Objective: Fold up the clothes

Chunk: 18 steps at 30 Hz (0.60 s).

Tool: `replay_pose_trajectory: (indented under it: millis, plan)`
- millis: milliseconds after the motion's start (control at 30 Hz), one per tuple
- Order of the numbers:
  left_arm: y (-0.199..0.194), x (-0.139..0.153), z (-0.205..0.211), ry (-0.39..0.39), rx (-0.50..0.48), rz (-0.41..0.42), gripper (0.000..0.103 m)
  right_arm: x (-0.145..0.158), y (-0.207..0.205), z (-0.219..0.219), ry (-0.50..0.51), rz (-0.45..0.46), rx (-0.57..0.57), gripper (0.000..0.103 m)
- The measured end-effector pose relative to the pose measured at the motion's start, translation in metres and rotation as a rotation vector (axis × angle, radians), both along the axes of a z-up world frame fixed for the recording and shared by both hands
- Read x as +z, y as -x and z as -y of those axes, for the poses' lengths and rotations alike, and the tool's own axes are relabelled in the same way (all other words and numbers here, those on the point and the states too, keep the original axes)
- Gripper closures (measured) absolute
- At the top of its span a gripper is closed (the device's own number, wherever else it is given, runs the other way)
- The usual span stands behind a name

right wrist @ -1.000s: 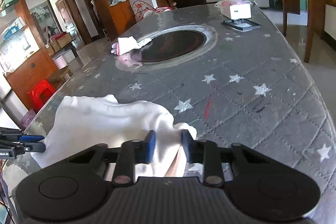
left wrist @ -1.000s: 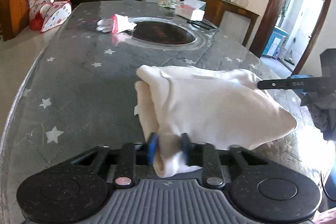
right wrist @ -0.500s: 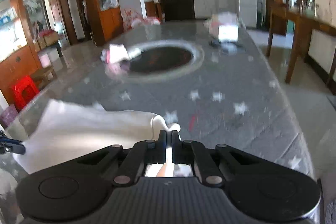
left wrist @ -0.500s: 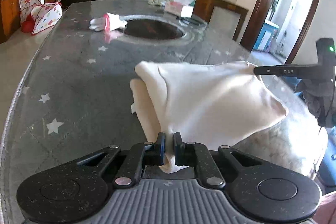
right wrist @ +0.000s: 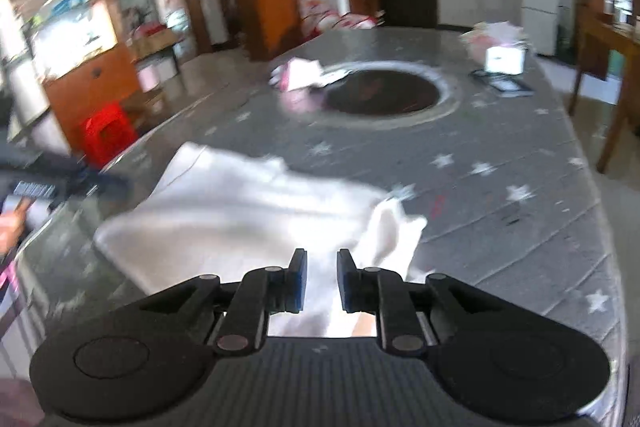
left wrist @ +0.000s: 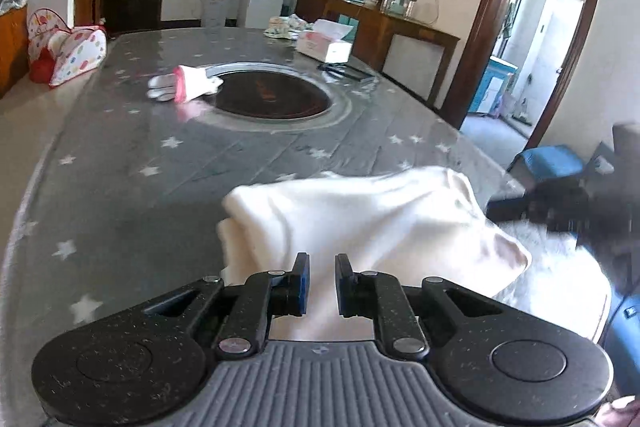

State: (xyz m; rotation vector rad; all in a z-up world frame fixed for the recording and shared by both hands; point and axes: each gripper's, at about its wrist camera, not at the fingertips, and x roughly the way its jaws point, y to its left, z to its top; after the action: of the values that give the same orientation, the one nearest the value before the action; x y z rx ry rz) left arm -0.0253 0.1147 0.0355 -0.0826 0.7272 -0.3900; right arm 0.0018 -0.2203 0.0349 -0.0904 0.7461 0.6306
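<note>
A cream-white garment [left wrist: 360,223] lies folded on the grey star-patterned table [left wrist: 120,163]; it also shows in the right wrist view [right wrist: 248,211]. My left gripper [left wrist: 322,281] is open, its blue pads apart over the garment's near edge. My right gripper [right wrist: 322,279] is open too, with the garment's corner lying between and under its pads. Each gripper shows blurred at the edge of the other's view: the right one [left wrist: 560,211] and the left one [right wrist: 60,183].
A round dark inset [left wrist: 272,99] sits mid-table with a white and pink glove [left wrist: 180,89] at its rim. A tissue box [left wrist: 324,45] and a dark flat item [left wrist: 348,71] lie at the far end. A red stool [right wrist: 106,135] stands off the table's left side.
Both grippers were shut on the garment half a second ago and have opened, letting it drop back onto the table. Both views are blurred from movement.
</note>
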Motion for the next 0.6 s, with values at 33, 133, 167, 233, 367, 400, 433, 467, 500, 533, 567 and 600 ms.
replay_pose_trajectory:
  millis: [33, 133, 167, 233, 367, 400, 433, 467, 500, 533, 567, 600]
  plan:
    - [-0.005, -0.001, 0.005, 0.005, -0.002, 0.001, 0.082, -0.002, 0.002, -0.003, 0.004, -0.003, 0.012, 0.087]
    - [-0.020, -0.007, 0.014, 0.002, 0.005, -0.001, 0.081, -0.010, 0.004, -0.010, 0.023, -0.012, 0.022, 0.087]
    - [-0.025, -0.009, 0.017, 0.000, 0.008, -0.002, 0.081, -0.014, 0.004, -0.011, 0.030, -0.013, 0.023, 0.087]
    - [-0.035, -0.015, 0.018, -0.012, 0.035, -0.015, 0.081, -0.020, 0.005, -0.013, 0.044, -0.013, 0.026, 0.087]
    - [-0.047, -0.028, 0.009, -0.011, 0.092, -0.040, 0.081, -0.028, 0.011, -0.009, 0.056, -0.006, 0.031, 0.087]
    - [-0.048, -0.030, 0.005, -0.010, 0.107, -0.045, 0.081, -0.028, 0.013, -0.008, 0.058, -0.001, 0.034, 0.087]
    - [-0.050, -0.032, 0.001, -0.009, 0.122, -0.050, 0.081, -0.029, 0.015, -0.007, 0.060, 0.001, 0.037, 0.087]
    - [-0.051, -0.034, -0.003, 0.010, 0.131, -0.056, 0.081, -0.029, 0.015, -0.007, 0.065, 0.001, 0.041, 0.087]
    - [-0.052, -0.035, -0.008, 0.029, 0.139, -0.062, 0.081, -0.028, 0.015, -0.008, 0.071, 0.001, 0.047, 0.087]
    - [-0.052, -0.035, -0.008, 0.036, 0.141, -0.064, 0.081, -0.027, 0.015, -0.008, 0.078, 0.001, 0.053, 0.087]
    - [-0.052, -0.035, -0.009, 0.043, 0.142, -0.065, 0.081, -0.026, 0.014, -0.009, 0.085, 0.001, 0.058, 0.087]
    - [-0.051, -0.034, -0.007, 0.029, 0.138, -0.057, 0.081, -0.024, 0.013, -0.010, 0.087, -0.003, 0.061, 0.087]
